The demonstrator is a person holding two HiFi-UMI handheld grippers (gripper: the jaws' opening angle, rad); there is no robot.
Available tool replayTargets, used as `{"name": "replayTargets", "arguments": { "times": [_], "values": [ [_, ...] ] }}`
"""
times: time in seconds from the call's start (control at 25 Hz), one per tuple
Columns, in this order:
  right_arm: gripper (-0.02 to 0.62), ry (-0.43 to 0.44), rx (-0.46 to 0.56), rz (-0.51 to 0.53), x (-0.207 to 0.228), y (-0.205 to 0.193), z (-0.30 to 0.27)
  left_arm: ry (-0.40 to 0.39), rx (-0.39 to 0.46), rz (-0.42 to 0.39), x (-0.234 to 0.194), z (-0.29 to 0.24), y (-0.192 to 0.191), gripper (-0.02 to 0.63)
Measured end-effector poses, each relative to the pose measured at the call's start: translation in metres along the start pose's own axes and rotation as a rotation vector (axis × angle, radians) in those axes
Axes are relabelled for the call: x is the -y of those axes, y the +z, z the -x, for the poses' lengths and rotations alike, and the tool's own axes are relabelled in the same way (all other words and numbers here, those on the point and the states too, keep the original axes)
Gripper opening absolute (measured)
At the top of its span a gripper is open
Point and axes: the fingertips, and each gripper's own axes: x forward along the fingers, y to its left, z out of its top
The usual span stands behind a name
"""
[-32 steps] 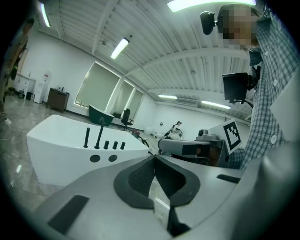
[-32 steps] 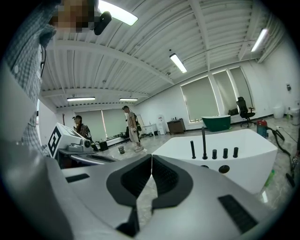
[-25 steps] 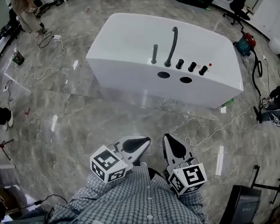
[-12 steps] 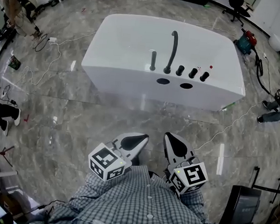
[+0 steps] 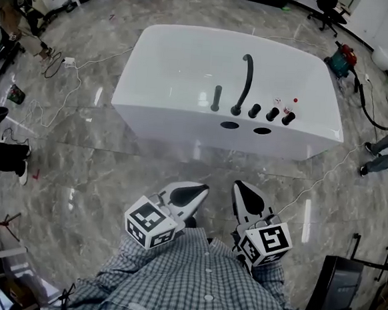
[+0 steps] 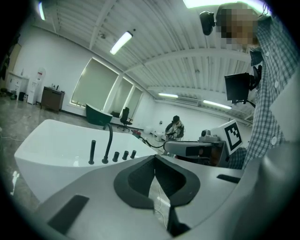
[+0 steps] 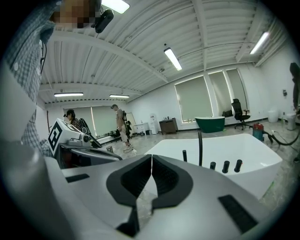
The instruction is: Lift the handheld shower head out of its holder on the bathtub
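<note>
Progress: nothing of the lift is done, as far as the views show. The handheld shower head (image 5: 216,98) stands in its holder on the bathtub (image 5: 175,56), untouched.
Left to do: by my judgement, all of it. Cross the floor (image 5: 107,157) to the tub, spread one pair of fingers, take the black rod and draw it up and out.
Left gripper (image 5: 191,194): fingers pressed together with nothing between them. It is held near the person's body, well apart from the tub.
Right gripper (image 5: 244,198): fingers likewise pressed together and empty. It sits just right of the left one and is equally far from the tub.
Shower head, place: on the tub's near rim, at the left end of a row of black fittings. It is just left of the tall curved spout (image 5: 243,78), with three knobs (image 5: 272,114) further right.
Shower head, look: a slim black rod, upright and straight, much shorter than the spout. The holder at its foot is too small to make out, and no hose shows.
Bathtub: white and smooth, with two dark oval openings (image 5: 245,127) in its near wall below the fittings.
</note>
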Motion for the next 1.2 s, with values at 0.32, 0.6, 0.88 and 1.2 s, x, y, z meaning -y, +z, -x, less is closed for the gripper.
{"name": "replayTargets", "arguments": {
  "times": [0.32, 0.6, 0.88, 1.2],
  "values": [
    [0.017, -0.049, 0.009, 0.015, 0.003, 0.020, -0.045, -0.025, 0.011, -0.009, -0.047, 0.004, 0.018, 0.009],
    [0.017, -0.086, 0.021, -0.004, 0.011, 0.027, -0.067, -0.011, 0.010, 0.001, -0.080, 0.013, 0.022, 0.011],
    [0.017, -0.115, 0.022, -0.001, 0.019, 0.026, -0.073, -0.024, -0.007, -0.001, -0.089, 0.014, 0.019, 0.011],
    [0.017, -0.105, -0.005, -0.010, 0.031, 0.028, -0.087, -0.008, 0.009, 0.017, -0.099, 0.003, 0.026, 0.009]
  ]
}}
